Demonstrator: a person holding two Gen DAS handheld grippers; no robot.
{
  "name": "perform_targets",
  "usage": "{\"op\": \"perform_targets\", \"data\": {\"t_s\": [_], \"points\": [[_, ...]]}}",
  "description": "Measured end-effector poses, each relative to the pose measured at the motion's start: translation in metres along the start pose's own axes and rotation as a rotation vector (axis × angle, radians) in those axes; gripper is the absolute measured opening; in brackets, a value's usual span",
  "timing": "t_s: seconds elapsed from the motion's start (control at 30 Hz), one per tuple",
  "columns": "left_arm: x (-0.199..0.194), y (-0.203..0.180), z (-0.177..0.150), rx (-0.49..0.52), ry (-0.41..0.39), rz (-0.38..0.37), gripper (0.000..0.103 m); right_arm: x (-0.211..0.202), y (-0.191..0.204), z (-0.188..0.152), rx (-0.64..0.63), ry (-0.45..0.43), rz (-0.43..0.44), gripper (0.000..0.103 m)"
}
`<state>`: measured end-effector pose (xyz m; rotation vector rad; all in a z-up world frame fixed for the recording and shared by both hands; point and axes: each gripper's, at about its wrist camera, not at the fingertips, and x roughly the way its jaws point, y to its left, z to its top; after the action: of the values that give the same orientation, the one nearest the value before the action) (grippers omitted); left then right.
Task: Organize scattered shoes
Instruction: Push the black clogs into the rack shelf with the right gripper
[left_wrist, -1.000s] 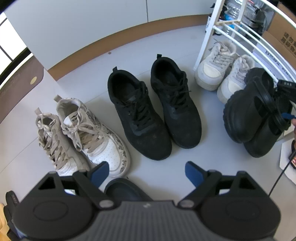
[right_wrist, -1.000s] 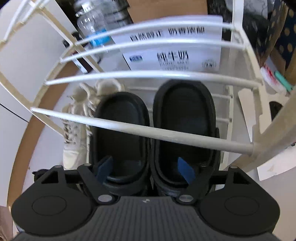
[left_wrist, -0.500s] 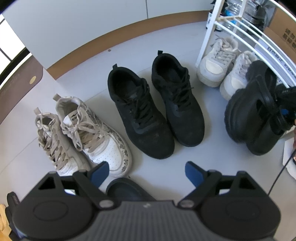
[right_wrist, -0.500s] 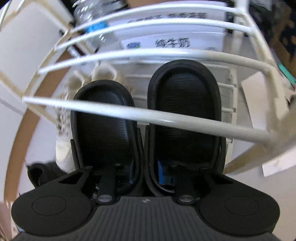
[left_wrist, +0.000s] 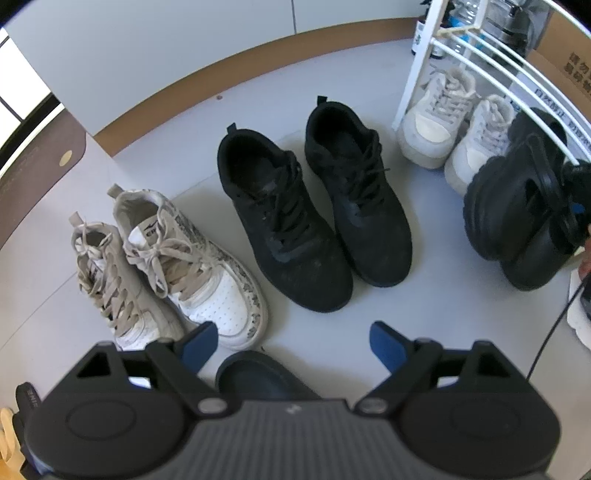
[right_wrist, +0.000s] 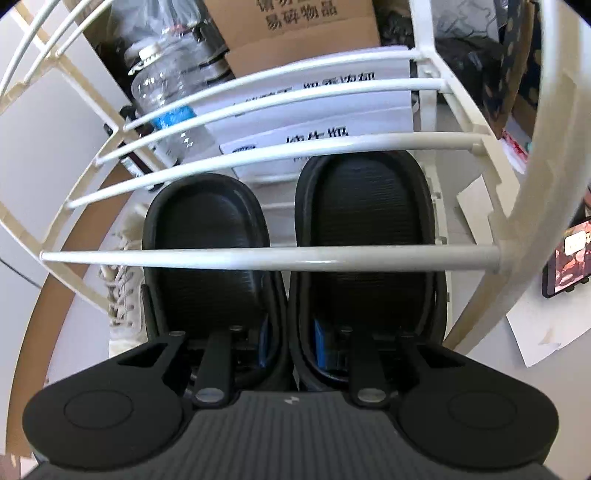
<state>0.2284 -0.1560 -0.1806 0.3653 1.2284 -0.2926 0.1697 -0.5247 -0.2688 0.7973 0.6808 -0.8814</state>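
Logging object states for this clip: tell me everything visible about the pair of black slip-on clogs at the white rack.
The black clogs are a chunky matte pair, rubber or foam by the look, with thick ridged soles, textured insoles and a heel strap. They sit side by side, inner walls pressed together, toes pointing into the white rack, under its front bar. The right claw is shut on those two adjoining walls, one blue pad inside each shoe. In the left wrist view they tilt, heels raised. A pale sneaker sits just beside them.
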Motion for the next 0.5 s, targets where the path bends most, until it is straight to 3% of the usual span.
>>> {"op": "perform_targets", "data": {"t_s": [0.2, 0.23, 0.27, 0.33, 0.47, 0.5], "points": [[0.005, 0.003, -0.001, 0.013, 0.008, 0.004, 0.091, 0.003, -0.006, 0.011, -0.002, -0.078, 0.02, 0.031], [0.004, 0.003, 0.0, 0.017, 0.0, 0.001, 0.091, 0.001, -0.007, 0.014, 0.004, -0.081, 0.023, 0.037], [0.003, 0.004, 0.0, 0.015, -0.006, -0.002, 0.091, -0.003, -0.009, 0.018, 0.012, -0.085, 0.026, 0.05], [0.001, 0.005, 0.001, 0.002, -0.018, -0.008, 0.091, -0.012, -0.007, 0.021, -0.018, -0.078, 0.045, 0.056], [-0.006, 0.003, 0.002, -0.018, -0.029, -0.023, 0.091, -0.027, -0.002, 0.022, -0.062, -0.053, 0.075, 0.088], [-0.01, 0.002, 0.001, -0.014, -0.037, -0.025, 0.091, -0.031, 0.0, 0.021, -0.068, -0.044, 0.08, 0.089]]}}
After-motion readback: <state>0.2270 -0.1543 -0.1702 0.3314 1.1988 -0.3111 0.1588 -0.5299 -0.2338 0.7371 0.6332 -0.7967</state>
